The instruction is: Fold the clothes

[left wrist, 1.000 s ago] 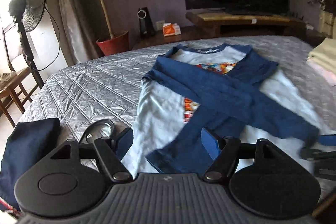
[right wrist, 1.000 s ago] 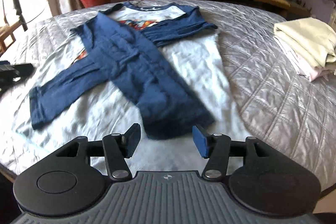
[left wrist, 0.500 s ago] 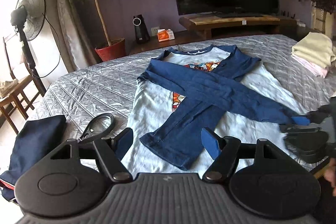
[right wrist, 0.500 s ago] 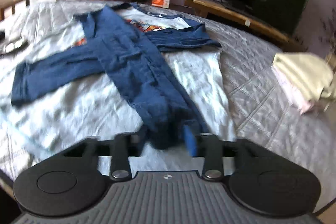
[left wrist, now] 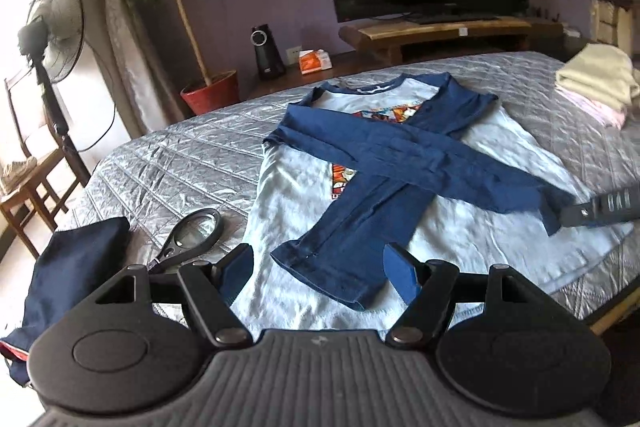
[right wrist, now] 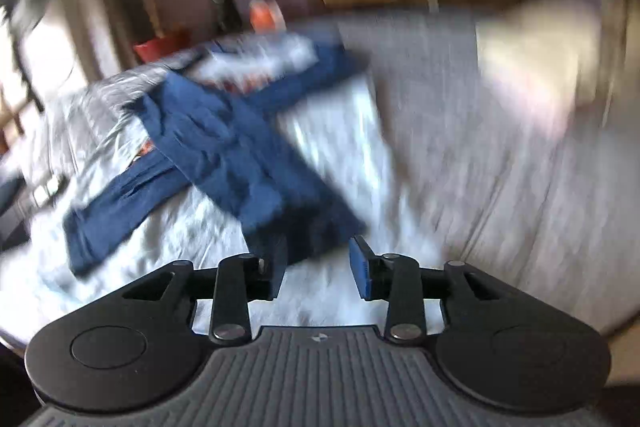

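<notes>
Shirt (left wrist: 460,239) flat on quilted bed (left wrist: 180,163), light body, navy sleeves crossed over chest print, print mostly covered. Left gripper (left wrist: 318,269) spread wide above near sleeve cuff, nothing between pads. Right wrist view heavily blurred; right gripper (right wrist: 316,267) jaws opening, cuff end of upper sleeve just ahead, pads not pressing it. From left view, right gripper cut off at frame edge. Folded stack (left wrist: 596,83) on far corner, partly cropped. Magnifying glass (left wrist: 192,235) beside shirt, handle hidden behind gripper.
</notes>
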Demonstrator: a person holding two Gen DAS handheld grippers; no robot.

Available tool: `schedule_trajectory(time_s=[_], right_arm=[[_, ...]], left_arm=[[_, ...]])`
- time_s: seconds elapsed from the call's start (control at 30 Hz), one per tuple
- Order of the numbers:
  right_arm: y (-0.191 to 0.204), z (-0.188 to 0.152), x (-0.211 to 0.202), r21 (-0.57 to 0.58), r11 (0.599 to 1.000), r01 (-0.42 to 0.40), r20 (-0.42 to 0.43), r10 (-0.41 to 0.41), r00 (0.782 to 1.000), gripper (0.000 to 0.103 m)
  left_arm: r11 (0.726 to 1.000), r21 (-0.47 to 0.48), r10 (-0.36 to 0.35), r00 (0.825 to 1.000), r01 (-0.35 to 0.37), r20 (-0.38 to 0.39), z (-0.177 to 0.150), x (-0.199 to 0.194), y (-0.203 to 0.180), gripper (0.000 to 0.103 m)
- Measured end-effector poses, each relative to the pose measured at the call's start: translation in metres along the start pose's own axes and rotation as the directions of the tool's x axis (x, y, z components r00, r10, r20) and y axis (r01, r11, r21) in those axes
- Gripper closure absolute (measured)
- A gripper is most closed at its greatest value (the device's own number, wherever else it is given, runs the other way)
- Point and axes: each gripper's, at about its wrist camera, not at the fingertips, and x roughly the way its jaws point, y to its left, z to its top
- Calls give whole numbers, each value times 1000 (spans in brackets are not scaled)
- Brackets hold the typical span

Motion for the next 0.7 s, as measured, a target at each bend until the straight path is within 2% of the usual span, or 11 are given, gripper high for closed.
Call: schedule_trajectory(time_s=[0.1,0.17,0.27,0.3,0.33,0.37,0.47,0.5,0.6,0.63,0.7], right_arm=[[-31,-6,10,260,958,-119,-13,126,992,65],[-44,-8,17,380,900,-213,-13,236,972,64],[-52,-12,20,472,839,-272,17,300,954,61],[-49,-11,18,438,865,-246,23,262,965,59],[-42,-9,16,374,907,-195,21,202,979,68],[-36,-6,14,309,941,-142,23,141,990,65],[-6,-3,15,83,994,-74,37,71,997,30],[0,-4,17,30,998,-62,35,61,998,29],[11,-8,22,-64,998,-1,49,4,999,39],[11,-8,23,-74,997,19,59,-14,998,49],[6,-6,22,-58,998,27,69,-23,997,53]], left_arm=[[1000,-8,3,1000,-3,-4,-2,0,2,35],[1000,-7,5,1000,-5,-7,-2,0,2,35],[1000,7,2,1000,-2,-6,-3,0,-1,35],[1000,16,1,1000,-1,-4,-3,0,-2,35],[1000,22,0,1000,0,-5,-4,1,-4,35],[1000,29,-1,1000,1,-6,-4,1,-5,35],[999,34,-6,1000,6,-8,-5,2,-7,35],[999,34,-7,1000,7,-9,-5,2,-7,35],[999,39,-8,1000,9,-9,-6,1,-8,35],[999,40,-9,1000,10,-9,-6,1,-8,35],[999,40,-11,1000,11,-9,-6,1,-8,35]])
